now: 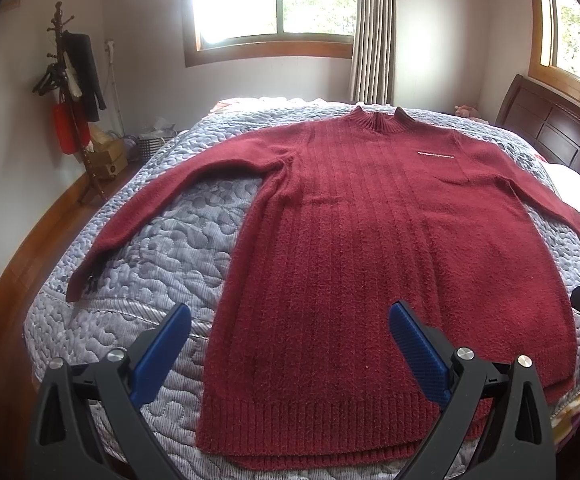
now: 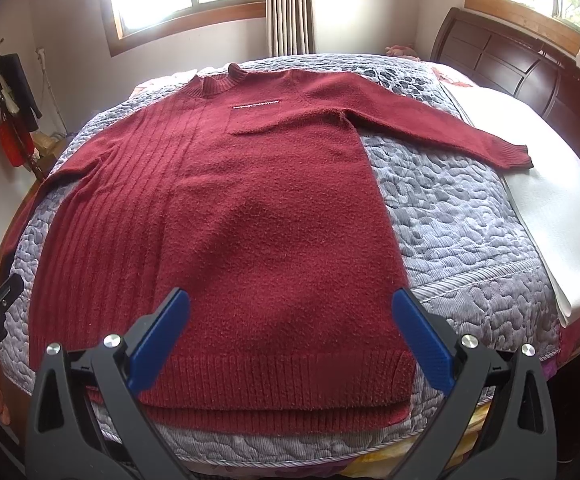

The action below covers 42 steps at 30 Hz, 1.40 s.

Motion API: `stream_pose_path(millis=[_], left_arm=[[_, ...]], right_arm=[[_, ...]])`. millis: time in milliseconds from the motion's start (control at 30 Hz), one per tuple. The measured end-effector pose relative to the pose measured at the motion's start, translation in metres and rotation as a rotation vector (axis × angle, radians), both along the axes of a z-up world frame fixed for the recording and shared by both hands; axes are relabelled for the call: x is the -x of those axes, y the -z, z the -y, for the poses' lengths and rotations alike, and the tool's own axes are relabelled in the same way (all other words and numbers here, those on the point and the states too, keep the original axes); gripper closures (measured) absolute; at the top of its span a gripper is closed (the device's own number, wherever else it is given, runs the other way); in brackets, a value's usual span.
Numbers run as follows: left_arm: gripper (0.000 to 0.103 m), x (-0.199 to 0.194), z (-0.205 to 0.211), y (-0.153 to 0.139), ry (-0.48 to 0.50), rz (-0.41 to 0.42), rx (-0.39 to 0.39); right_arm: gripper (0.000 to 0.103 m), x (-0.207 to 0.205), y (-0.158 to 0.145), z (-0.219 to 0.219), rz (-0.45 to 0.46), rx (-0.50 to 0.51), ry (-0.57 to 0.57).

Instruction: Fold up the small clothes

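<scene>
Sweater: a dark red knit sweater (image 1: 354,248) lies face up and flat on the bed, collar toward the far windows, ribbed hem at the near edge, just under both grippers.
Sleeves: both are spread out to the sides; the left sleeve (image 1: 161,216) slants toward the near left corner, and the right sleeve (image 2: 442,124) reaches out until its cuff rests on the white sheet (image 2: 550,216).
Chest detail: a small pocket with a pale strip (image 2: 255,104) sits on the wearer's left chest.
Surface: a grey quilted bedspread (image 1: 161,264) covers the bed, smooth under the garment.
Left gripper (image 1: 290,322): spread wide, holding nothing, poised above the hem's left portion without touching the knit.
Right gripper (image 2: 290,306): likewise spread wide and empty, above the hem's right portion; its right finger sits over the garment's side edge.
Step in hand: judging by the layout, the sweater is spread and no fold is made yet; this looks like the start of the first fold.
Next move: probably each gripper needs to drop onto an edge, either a sleeve to bring it across the body or a hem corner, and pinch all the layers there.
Care: the knit is thick and fuzzy, so a shallow pinch may catch only the top layer; the back hem shows below the front one.
Room: a wooden headboard (image 2: 502,60) stands at the right, a coat rack (image 1: 69,92) at the left.
</scene>
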State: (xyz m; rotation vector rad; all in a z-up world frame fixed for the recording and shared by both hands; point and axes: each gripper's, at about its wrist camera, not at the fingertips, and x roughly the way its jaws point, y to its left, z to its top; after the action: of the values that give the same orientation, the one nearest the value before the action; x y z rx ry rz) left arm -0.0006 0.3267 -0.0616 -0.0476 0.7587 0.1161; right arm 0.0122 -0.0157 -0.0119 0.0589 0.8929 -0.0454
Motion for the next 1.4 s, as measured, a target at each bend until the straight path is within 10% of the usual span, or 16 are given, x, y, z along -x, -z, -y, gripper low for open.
stream_pose_path(millis=[267, 833, 1400], left_arm=[[0.004, -0.020, 0.007, 0.001, -0.005, -0.014, 0.012], [0.004, -0.200, 0.165, -0.037, 0.120, 0.085, 0.020], [0.004, -0.321, 0.302, -0.002, 0.195, 0.003, 0.063]], right_arm=[[0.003, -0.025, -0.004, 0.029, -0.004, -0.023, 0.017], [0.003, -0.161, -0.032, 0.280, -0.004, 0.000, 0.262], [0.003, -0.247, 0.053, 0.465, -0.199, -0.147, 0.366]])
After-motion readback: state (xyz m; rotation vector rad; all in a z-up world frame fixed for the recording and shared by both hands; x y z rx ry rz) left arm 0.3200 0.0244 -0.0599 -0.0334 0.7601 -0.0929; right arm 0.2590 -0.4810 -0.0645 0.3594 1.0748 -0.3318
